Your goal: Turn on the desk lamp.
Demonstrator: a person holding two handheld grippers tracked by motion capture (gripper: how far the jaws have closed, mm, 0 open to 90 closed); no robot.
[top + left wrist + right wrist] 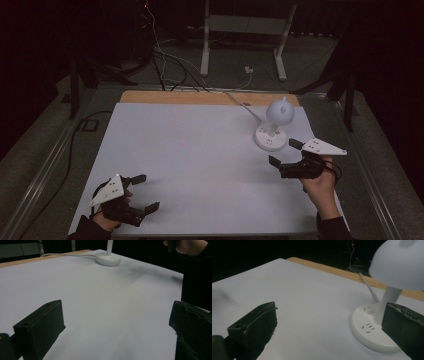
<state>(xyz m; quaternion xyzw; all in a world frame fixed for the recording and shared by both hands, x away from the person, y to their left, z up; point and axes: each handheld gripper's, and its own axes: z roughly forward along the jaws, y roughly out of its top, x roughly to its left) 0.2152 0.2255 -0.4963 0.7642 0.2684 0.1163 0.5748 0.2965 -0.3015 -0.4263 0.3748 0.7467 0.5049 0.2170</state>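
A small white lamp [279,113] with a dome shade stands on a round socket base [270,137] at the table's right back; the base [372,333] and the shade [400,263] show close up in the right gripper view. My right gripper [284,153] hovers open just in front of and beside the base, holding nothing. My left gripper [147,191] is open near the front left edge, with bare white tabletop between its jaws. The lamp base [108,259] lies far off in the left gripper view.
The white table sheet [200,160] covers a wooden top whose back strip [200,97] shows. A white cable [239,101] runs from the lamp base off the back edge. A white table frame [245,30] and cables sit on the dark floor beyond.
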